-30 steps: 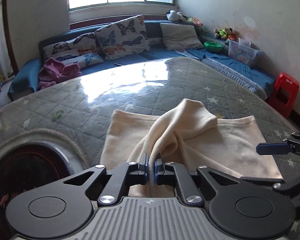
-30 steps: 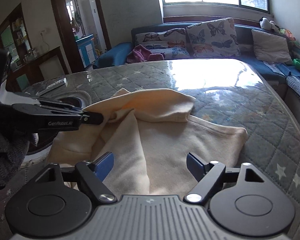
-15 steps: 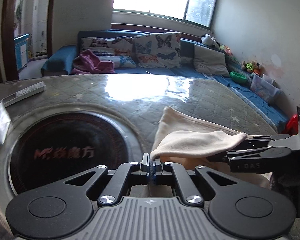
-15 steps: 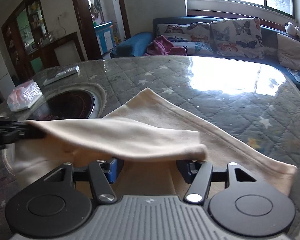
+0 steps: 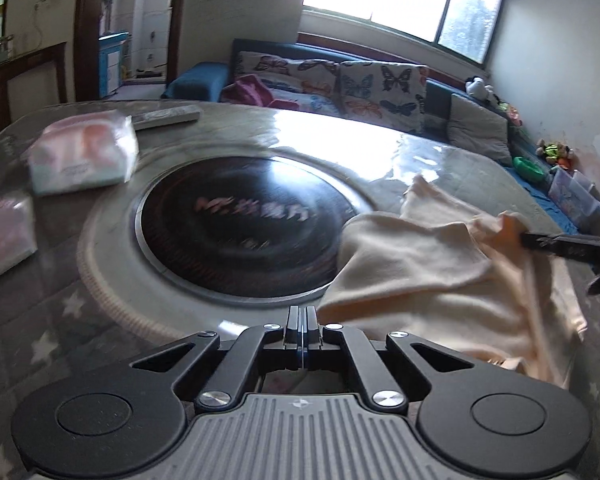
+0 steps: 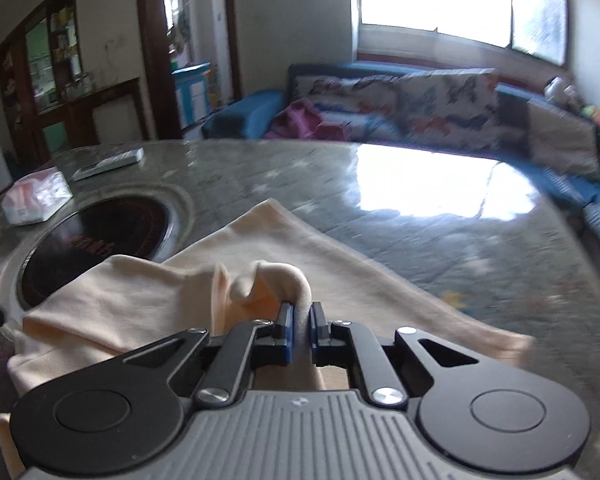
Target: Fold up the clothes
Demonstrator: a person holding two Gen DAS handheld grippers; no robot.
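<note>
Cream garment pinched in my right hand-held gripper, left one closed beside it

My right hand-held gripper (image 6: 300,322) is clamped on a bunched fold of the cream garment (image 6: 148,300), which rises in a small hump just above the blue pads at lower centre of the right wrist view; the rest of the cloth spreads flat over the quilted, star-patterned counter (image 6: 440,240) toward the middle of the frame. My left hand-held gripper (image 5: 301,334) has its fingers pressed together at lower centre of its view, with the garment's edge just to their right; I cannot tell whether any cloth is caught between them. The garment overlaps the rim of the round dark cooktop (image 5: 240,232) at centre. Tissue packs (image 5: 84,156) lie at upper left.
</note>
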